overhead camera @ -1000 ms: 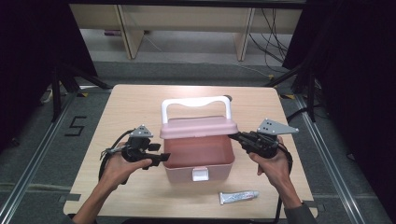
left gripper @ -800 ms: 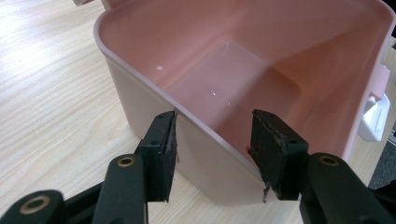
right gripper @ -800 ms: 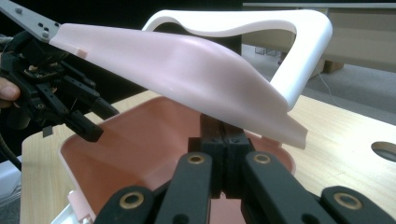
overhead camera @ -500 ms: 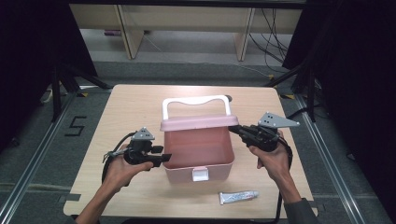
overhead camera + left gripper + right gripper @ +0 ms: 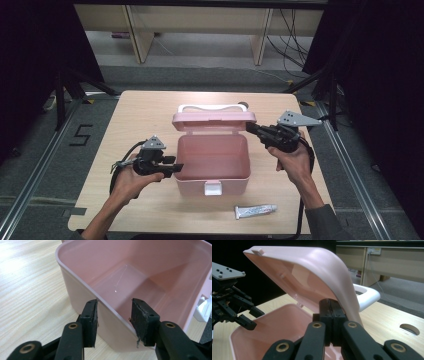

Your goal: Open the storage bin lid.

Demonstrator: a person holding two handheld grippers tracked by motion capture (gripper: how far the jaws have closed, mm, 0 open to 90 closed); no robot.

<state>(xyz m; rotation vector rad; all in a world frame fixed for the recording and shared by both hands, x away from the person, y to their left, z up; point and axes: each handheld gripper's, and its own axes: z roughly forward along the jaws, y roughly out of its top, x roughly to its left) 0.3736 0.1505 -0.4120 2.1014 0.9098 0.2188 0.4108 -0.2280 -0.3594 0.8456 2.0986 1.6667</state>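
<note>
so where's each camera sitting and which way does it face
High view: above the person's side, looking forward and down at the table; both forearms and each hand-held gripper show.
Left gripper view: rides the left hand-held gripper, facing into the pink box; its jaws straddle the wall.
Right gripper view: rides the right hand-held gripper, facing the raised lid, jaws together.
All share the box.
</note>
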